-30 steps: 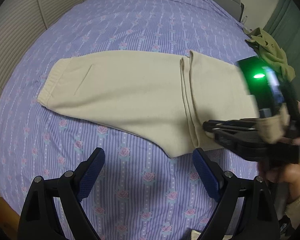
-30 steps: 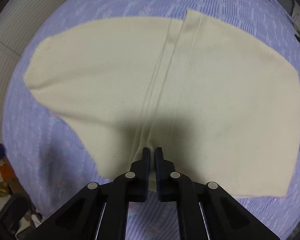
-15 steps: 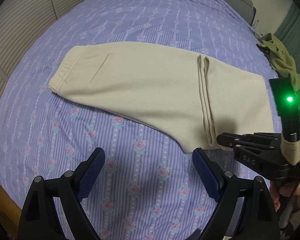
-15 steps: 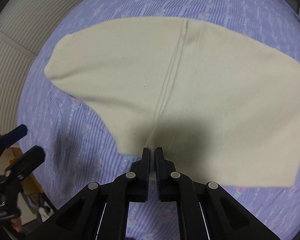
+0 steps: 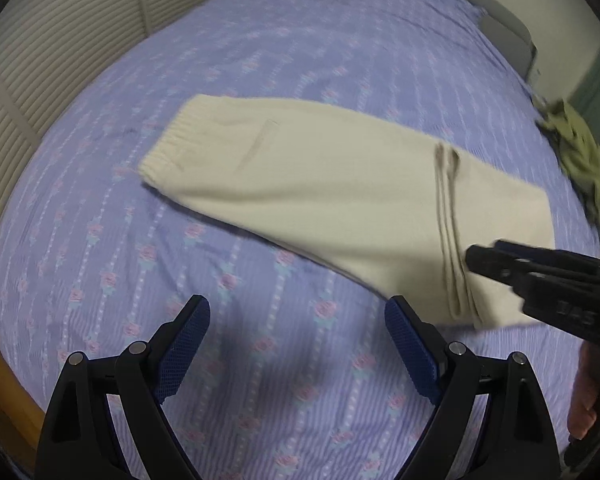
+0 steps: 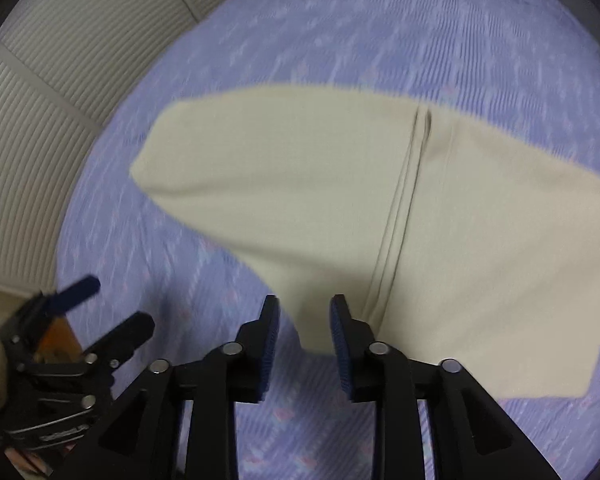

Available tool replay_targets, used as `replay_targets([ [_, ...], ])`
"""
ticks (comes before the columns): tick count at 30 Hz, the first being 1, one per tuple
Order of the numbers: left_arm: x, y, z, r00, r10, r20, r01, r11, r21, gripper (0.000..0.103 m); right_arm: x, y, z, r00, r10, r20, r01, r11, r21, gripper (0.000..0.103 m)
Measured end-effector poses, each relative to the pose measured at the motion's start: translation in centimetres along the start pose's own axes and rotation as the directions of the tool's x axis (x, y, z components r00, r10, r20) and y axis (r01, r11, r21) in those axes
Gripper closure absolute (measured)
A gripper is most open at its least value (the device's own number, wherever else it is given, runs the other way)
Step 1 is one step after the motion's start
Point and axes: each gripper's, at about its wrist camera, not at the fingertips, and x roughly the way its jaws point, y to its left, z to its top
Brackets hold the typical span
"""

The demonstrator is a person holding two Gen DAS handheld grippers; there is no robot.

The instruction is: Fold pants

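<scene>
The soft, floppy pants (image 5: pixel 332 196) lie folded mid-bed, best pinched at the waistband, while the left tongs (image 5: pixel 298 334) gape empty and the right tongs (image 6: pixel 305 334) are opening, holding nothing.

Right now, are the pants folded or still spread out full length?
Folded. The pants lie flat on the bed, the leg ends doubled back over the upper part, cuffs forming a ridge across them.
</scene>
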Motion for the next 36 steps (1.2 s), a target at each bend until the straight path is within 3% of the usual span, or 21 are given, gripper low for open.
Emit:
replay_targets([
  [3, -0.5, 3.1, 1.1, 0.999, -0.019, 0.028, 0.021, 0.998, -0.065, 0.012, -1.6, 2.1, 1.8, 0.994, -0.058, 0.091, 0.062, 0.998, -0.033, 0.036],
  [5, -0.3, 5.1, 1.7, 0.998, -0.049, 0.036, 0.052, 0.993, -0.108, 0.007, -1.7, 3.5, 3.2, 0.988, -0.088, 0.127, 0.094, 0.995, -0.044, 0.032],
  [9, 1.3, 10.7, 3.2, 0.992, -0.123, 0.035, 0.128, 0.964, -0.235, 0.007, 0.7, 5.5, 5.8, 0.992, -0.098, 0.079, 0.102, 0.993, -0.051, 0.032],
  [12, 3.5, 14.7, 3.9, 0.975, -0.216, 0.054, 0.221, 0.916, -0.335, 0.008, 3.1, 6.6, 7.3, 0.994, -0.101, 0.03, 0.102, 0.994, -0.035, 0.032],
  [14, 5.4, 17.1, 4.1, 0.951, -0.298, 0.077, 0.303, 0.858, -0.416, 0.012, 4.9, 7.3, 7.9, 0.995, -0.1, -0.011, 0.1, 0.995, -0.026, 0.032],
  [17, 7.6, 19.0, 4.6, 0.925, -0.364, 0.111, 0.369, 0.787, -0.495, 0.016, 7.3, 8.4, 8.5, 0.994, -0.098, -0.048, 0.097, 0.995, -0.019, 0.032],
  [19, 8.5, 19.4, 5.3, 0.912, -0.388, 0.129, 0.397, 0.762, -0.512, 0.017, 8.4, 8.9, 8.9, 0.992, -0.105, -0.063, 0.104, 0.994, -0.024, 0.032],
  [24, 10.9, 18.9, 7.7, 0.903, -0.409, 0.131, 0.416, 0.755, -0.507, 0.021, 9.9, 9.2, 10.0, 0.987, -0.137, -0.083, 0.136, 0.991, -0.011, 0.032],
  [28, 13.6, 19.3, 8.5, 0.878, -0.461, 0.129, 0.447, 0.694, -0.565, 0.027, 10.9, 9.3, 10.9, 0.987, -0.126, -0.097, 0.13, 0.991, 0.033, 0.032],
  [31, 15.3, 20.2, 8.6, 0.877, -0.463, 0.127, 0.44, 0.668, -0.6, 0.031, 11.3, 9.6, 11.7, 0.987, -0.122, -0.106, 0.127, 0.991, 0.037, 0.032],
  [33, 16.7, 21.0, 7.9, 0.864, -0.484, 0.139, 0.451, 0.619, -0.644, 0.037, 11.3, 9.9, 12.1, 0.987, -0.122, -0.101, 0.125, 0.992, 0.03, 0.032],
  [35, 17.1, 21.3, 7.4, 0.826, -0.534, 0.183, 0.504, 0.552, -0.664, 0.056, 11.3, 10.3, 12.5, 0.989, -0.117, -0.091, 0.119, 0.993, 0.011, 0.032],
  [36, 16.8, 21.1, 7.6, 0.818, -0.54, 0.197, 0.521, 0.551, -0.652, 0.056, 11.1, 10.5, 12.5, 0.99, -0.117, -0.084, 0.117, 0.993, -0.004, 0.032],
])
